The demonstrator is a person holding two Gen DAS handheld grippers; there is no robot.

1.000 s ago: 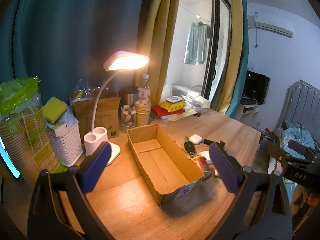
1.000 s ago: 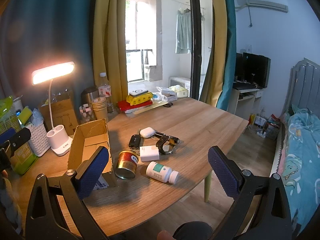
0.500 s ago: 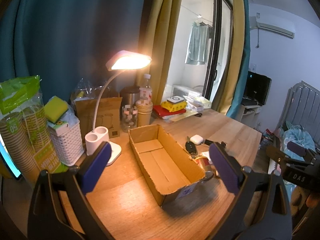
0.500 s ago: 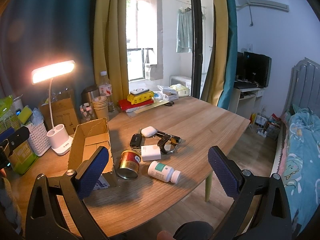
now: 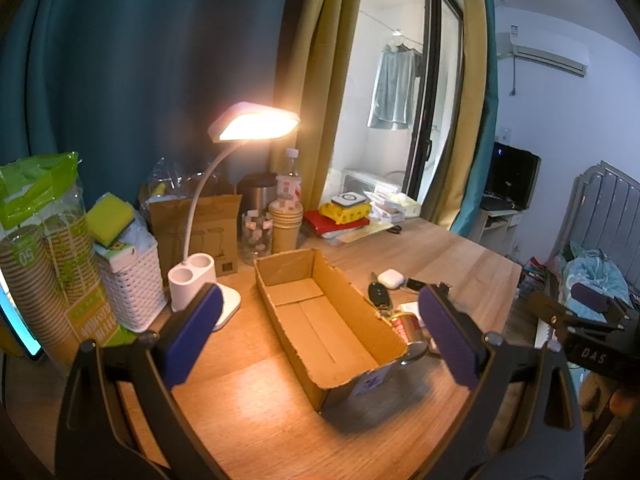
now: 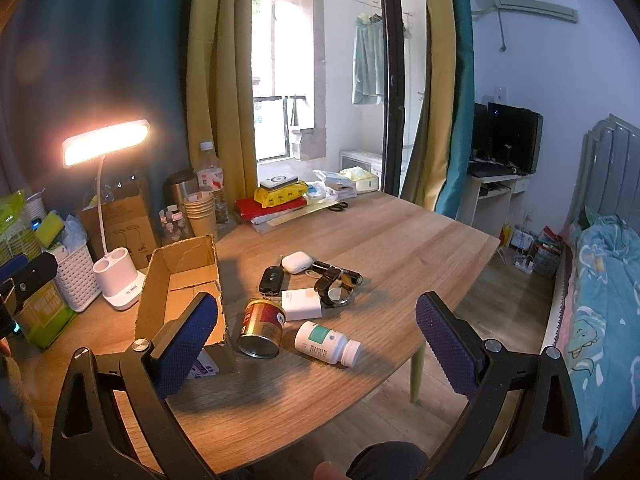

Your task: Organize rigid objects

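The can lies on its side near the table's front edge, just beside the empty cardboard box. The bottle, apparently plastic, lies alongside. Both the right gripper and left gripper hang spread, empty. Advise clamping the can across its round body.

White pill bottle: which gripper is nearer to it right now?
Right. The right gripper hovers open just in front of the white pill bottle. The left gripper is open over the cardboard box, which hides the bottle.
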